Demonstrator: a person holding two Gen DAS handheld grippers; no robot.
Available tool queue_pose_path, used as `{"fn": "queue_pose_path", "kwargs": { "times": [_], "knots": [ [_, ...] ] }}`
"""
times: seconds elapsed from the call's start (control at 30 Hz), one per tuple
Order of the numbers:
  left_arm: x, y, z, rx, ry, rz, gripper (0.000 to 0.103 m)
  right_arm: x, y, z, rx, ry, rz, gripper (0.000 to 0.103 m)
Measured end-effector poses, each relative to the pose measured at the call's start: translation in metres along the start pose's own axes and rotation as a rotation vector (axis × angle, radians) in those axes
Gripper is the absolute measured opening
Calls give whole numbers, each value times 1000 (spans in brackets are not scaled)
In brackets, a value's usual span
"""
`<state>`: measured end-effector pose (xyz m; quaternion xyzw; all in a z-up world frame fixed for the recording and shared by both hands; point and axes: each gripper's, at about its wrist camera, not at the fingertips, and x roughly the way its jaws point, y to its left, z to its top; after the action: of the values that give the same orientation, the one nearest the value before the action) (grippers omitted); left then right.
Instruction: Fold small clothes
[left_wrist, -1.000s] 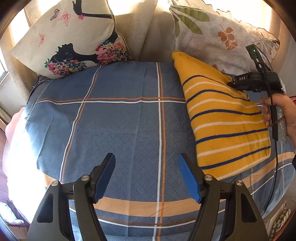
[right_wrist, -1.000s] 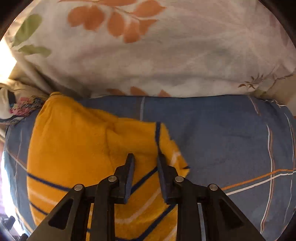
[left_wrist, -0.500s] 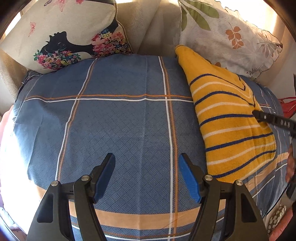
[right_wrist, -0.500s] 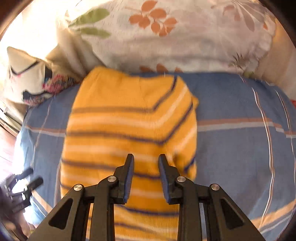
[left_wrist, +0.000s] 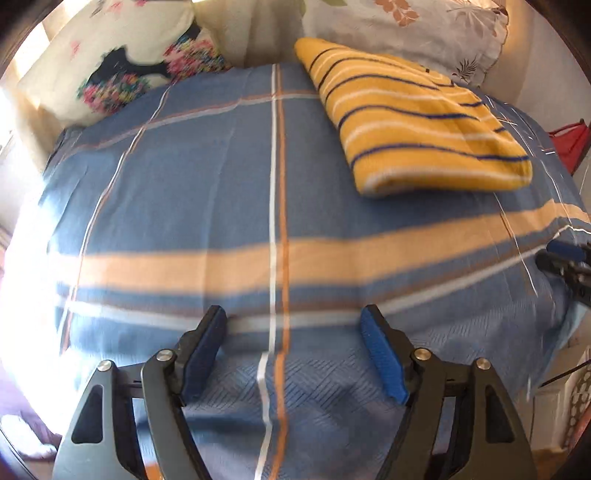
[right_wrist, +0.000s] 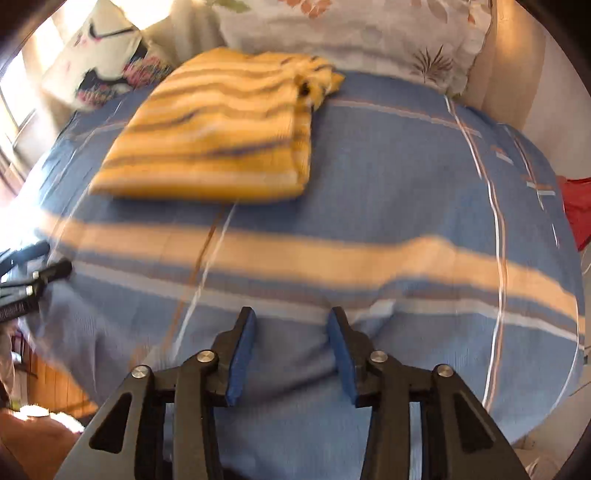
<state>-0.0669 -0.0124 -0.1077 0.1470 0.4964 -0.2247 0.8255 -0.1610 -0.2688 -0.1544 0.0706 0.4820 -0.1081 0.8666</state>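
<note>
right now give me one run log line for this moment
stage: fold looks done | striped garment: folded, flat on bedspread | left gripper: open, empty | right gripper: open, empty, clear of garment

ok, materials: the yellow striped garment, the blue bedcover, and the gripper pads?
Yellow striped garment: looks like soft fleece or terry knit, matte and fuzzy, with a thick rounded folded edge. Blue bedcover: thin woven cloth, probably cotton, matte, with a fine diamond weave showing near the left gripper. Pads: blue, ribbed, matte, likely rubber or foam; black finger frames look like moulded plastic.
</note>
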Motion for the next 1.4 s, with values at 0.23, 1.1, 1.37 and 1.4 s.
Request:
{"fn": "queue_pose_path", "kwargs": {
  "times": [0.23, 1.1, 1.37, 1.4],
  "knots": [
    [-39, 10, -50, 14, 26, 94, 78, -31, -2, -72, -84, 104, 14, 55],
    [-57, 120, -101, -281, 90, 385, 79, -25, 48, -54, -288, 77, 108, 69],
    [-118, 79, -47, -257, -217, 332, 79, -54, 14, -25, -108, -14, 111, 69],
    [-124, 71, -34, -241, -265, 332, 83, -52, 17, -18, -101, -25, 100, 69]
  ]
}}
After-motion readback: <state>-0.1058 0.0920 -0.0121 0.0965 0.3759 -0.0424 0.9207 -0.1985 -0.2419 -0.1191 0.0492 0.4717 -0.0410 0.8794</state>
